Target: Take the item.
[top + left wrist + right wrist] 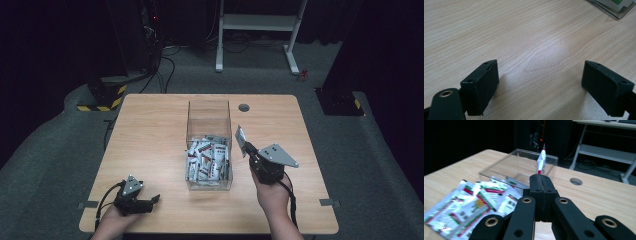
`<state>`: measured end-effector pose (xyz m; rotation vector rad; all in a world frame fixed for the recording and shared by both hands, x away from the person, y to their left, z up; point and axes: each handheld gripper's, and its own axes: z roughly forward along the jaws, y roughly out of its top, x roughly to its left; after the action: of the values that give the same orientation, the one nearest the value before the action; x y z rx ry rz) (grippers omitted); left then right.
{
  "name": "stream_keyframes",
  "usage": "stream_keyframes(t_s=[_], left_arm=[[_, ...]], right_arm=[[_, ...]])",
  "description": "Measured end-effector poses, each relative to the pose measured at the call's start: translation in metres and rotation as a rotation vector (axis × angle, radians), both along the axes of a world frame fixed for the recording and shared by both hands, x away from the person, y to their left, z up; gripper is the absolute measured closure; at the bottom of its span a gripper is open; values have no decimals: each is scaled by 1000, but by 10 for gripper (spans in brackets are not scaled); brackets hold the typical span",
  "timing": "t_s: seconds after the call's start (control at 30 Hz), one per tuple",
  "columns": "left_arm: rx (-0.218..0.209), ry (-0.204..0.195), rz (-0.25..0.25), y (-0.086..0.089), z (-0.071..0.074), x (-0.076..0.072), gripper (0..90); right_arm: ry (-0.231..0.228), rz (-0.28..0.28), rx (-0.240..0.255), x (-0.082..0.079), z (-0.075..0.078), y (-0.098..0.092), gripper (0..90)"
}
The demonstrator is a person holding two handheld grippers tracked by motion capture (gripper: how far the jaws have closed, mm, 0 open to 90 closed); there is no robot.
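While my left gripper (pixel 150 201) rests on the wooden table (pixel 150 130) at about seven o'clock, its two black jaws stand wide apart with nothing between them — in the left gripper view bare pale wood grain lies in the gap. At the table's centre stands one clear plastic box (pixel 209 117), square-cornered and open-topped, its floor heaped with many flat, glossy sachets (pixel 207 162) printed white, red and green; they overlap too much for me to count. At about four o'clock, just beside the box's right wall, my right gripper (pixel 244 146) has its jaws pressed together on a single sachet (pixel 240 138) — in the right gripper view that sachet (pixel 541 160) stands upright and edge-on above the pads, thin and crinkled. A round grommet hole (pixel 244 107) sits at one o'clock.
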<state>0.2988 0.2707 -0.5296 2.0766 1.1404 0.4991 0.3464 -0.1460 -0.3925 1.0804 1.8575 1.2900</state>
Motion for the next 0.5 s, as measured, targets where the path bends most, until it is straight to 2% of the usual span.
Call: stream_keyframes(t_s=[0.5], left_arm=[[-1, -1, 1, 0, 0, 0, 145]], right_arm=[[49, -102, -53, 25, -21, -26, 900]])
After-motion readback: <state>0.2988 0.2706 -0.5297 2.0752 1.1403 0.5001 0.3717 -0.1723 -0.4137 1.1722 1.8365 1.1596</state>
